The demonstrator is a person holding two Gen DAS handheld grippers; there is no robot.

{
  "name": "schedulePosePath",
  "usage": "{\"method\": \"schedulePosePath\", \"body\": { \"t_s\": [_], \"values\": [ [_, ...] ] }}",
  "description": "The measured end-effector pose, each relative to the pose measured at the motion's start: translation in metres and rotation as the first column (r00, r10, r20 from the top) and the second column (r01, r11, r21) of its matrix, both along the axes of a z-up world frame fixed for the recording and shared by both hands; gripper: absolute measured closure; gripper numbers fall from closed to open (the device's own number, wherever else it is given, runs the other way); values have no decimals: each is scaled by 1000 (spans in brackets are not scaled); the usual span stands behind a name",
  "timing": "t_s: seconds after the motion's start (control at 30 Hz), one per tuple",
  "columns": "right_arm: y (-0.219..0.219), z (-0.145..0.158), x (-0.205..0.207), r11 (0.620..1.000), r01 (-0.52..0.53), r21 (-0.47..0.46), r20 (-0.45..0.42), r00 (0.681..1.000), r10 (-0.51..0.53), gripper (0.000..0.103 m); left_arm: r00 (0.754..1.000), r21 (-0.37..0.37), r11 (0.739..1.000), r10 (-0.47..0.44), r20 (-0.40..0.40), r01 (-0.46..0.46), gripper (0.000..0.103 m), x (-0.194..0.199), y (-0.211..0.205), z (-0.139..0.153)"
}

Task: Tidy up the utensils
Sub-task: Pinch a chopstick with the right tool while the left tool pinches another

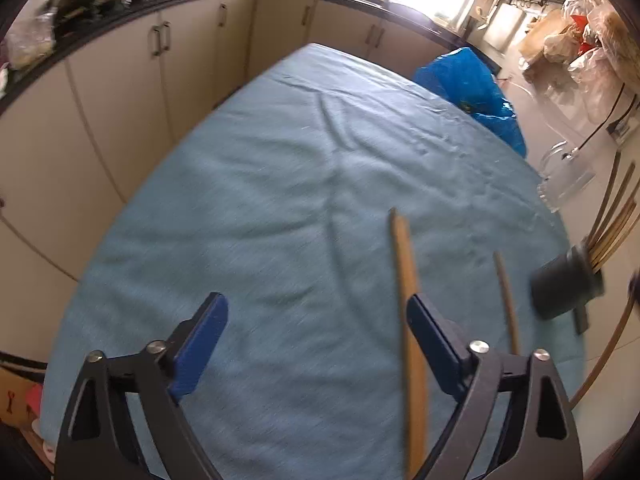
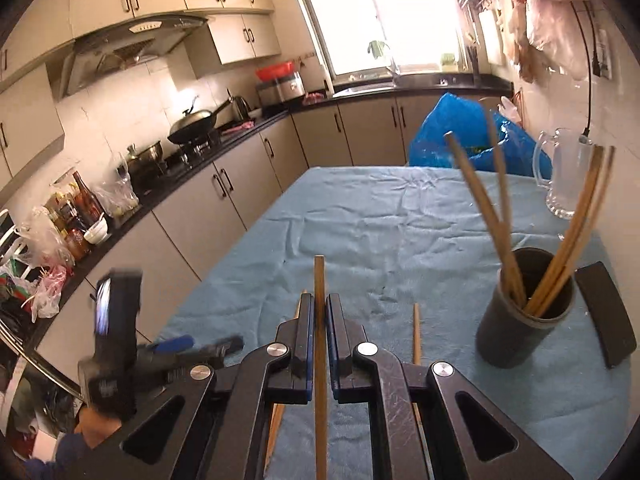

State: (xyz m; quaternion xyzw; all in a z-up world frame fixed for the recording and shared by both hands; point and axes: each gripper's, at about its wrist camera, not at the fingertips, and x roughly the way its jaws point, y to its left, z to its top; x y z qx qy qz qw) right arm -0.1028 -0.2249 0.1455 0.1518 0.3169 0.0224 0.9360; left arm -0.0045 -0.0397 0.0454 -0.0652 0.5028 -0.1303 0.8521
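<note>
My right gripper (image 2: 320, 308) is shut on a wooden chopstick (image 2: 319, 276), which sticks up between the blue pads above the blue tablecloth (image 2: 360, 220). A dark cup (image 2: 520, 328) to its right holds several chopsticks (image 2: 480, 200). Two more chopsticks lie on the cloth, one (image 2: 416, 332) just right of the fingers and one (image 2: 276, 420) partly hidden behind them. My left gripper (image 1: 316, 302) stands open over the cloth. A loose chopstick (image 1: 402, 272) lies between its fingers, close to the right pad. Another chopstick (image 1: 506, 300) and the cup (image 1: 564, 284) are further right. In the right wrist view the left gripper (image 2: 200, 345) shows blurred at lower left.
A flat black object (image 2: 604, 312) lies right of the cup. A glass mug (image 2: 564, 176) and a blue plastic bag (image 2: 452, 136) sit at the table's far right. Kitchen cabinets and a cluttered counter (image 2: 224, 136) run along the left of the table.
</note>
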Motion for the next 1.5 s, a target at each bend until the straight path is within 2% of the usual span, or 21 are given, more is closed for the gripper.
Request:
{"method": "schedulePosePath", "body": {
  "t_s": [0.03,0.2,0.3,0.47,0.57,0.63,0.7,1.0,1.1,1.17,1.2,1.23,1.33,1.5],
  "values": [
    [-3,-1,0,1000,6,7,3,1000,-6,96,1000,4,1000,-3,-10,3,28,7,-5,2],
    [-14,0,-13,999,21,44,17,1000,-22,96,998,19,1000,-7,-63,8,33,53,-37,0],
    [-15,2,-18,999,20,45,25,999,-21,96,995,47,999,13,-99,-8,43,77,-55,-6],
    [-23,0,-21,998,25,59,24,999,-26,96,989,98,995,14,-149,0,43,99,-83,-25],
    [-27,-1,-22,997,27,70,23,999,-29,96,992,154,988,23,-122,-4,46,98,-92,-28],
    [-30,-1,-22,997,27,77,25,999,-29,96,994,189,982,22,-110,-1,56,95,-94,-28],
    [-29,-1,-22,996,27,80,25,999,-29,96,994,206,979,20,-105,2,59,92,-92,-28],
    [-29,-3,-22,996,19,85,28,999,-22,96,992,192,981,-3,-130,29,60,67,-71,-27],
    [-29,-4,-21,996,24,83,26,999,-26,96,994,229,973,-18,-109,43,61,59,-73,-28],
    [-28,-4,-20,996,25,83,25,999,-27,96,996,263,964,-13,-84,35,72,55,-76,-29],
    [-28,-4,-20,996,26,83,23,999,-29,96,998,269,963,-7,-68,25,87,52,-76,-28],
    [-27,-5,-21,996,27,82,23,999,-30,96,997,255,966,-16,-70,33,94,50,-75,-26],
    [-26,-3,-22,997,29,78,26,999,-31,96,997,174,983,-41,-63,52,95,42,-67,-16],
    [-21,3,-27,998,13,69,51,999,-17,96,997,100,994,-51,49,46,95,14,-56,23]
  ]
}}
